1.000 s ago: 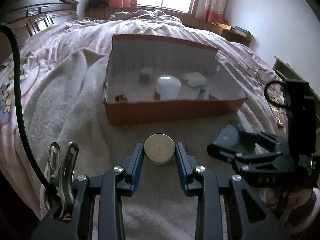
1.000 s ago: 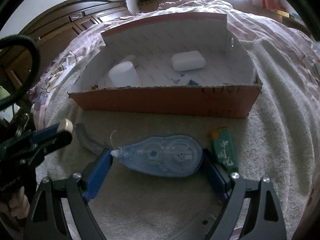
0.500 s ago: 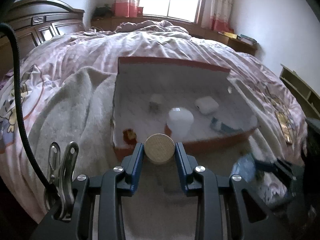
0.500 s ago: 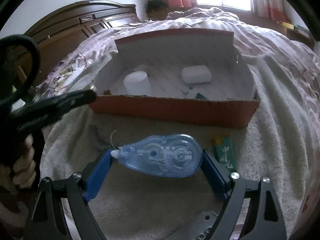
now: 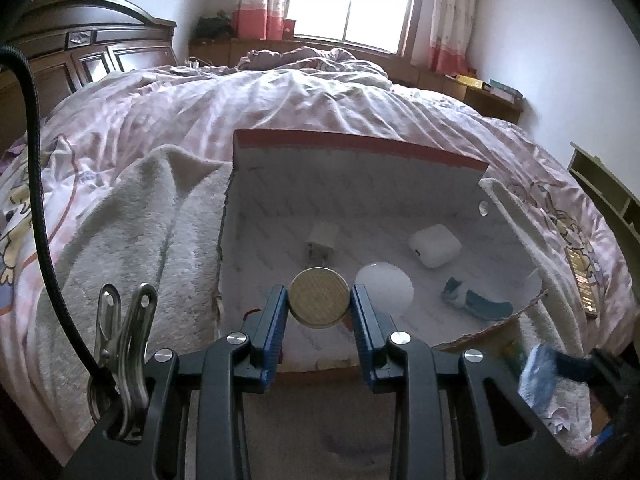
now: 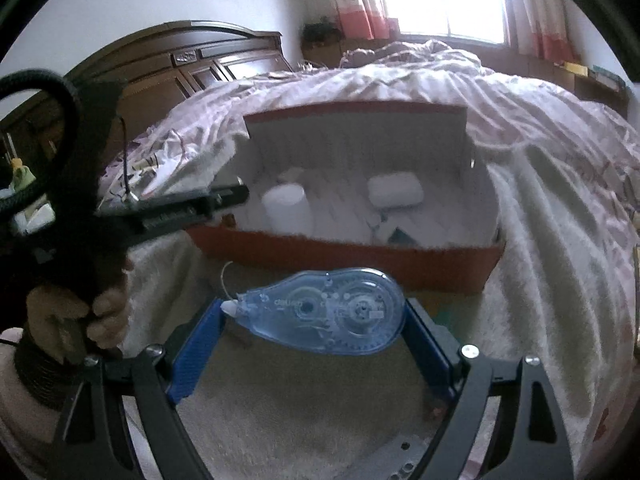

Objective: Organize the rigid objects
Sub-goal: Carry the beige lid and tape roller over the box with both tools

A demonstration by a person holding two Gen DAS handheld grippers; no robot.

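Progress of the sorting, seen from both wrist cameras. My left gripper (image 5: 319,303) is closed on a round wooden disc (image 5: 319,297), pinched edge to edge between its blue pads and held above the near left part of the cardboard box (image 5: 360,146); I judge it is over the box floor, not yet set down. My right gripper (image 6: 316,322) clamps a blue correction-tape dispenser (image 6: 324,312) lengthwise between its fingers, just short of the box's near wall and above the cream blanket (image 6: 532,248).

Already lying inside the box: a white cup (image 5: 385,286) near the middle, a small white plug adapter (image 5: 323,238) farther back, a white rounded case (image 5: 435,245) at the far right, and a blue-and-white item (image 5: 476,302) at the near right that I cannot identify.

Remaining, in my judgement: release the disc, then carry the dispenser over the near wall. A green item (image 5: 516,354) lies blurred on the blanket outside the near right corner and probably also needs sorting.
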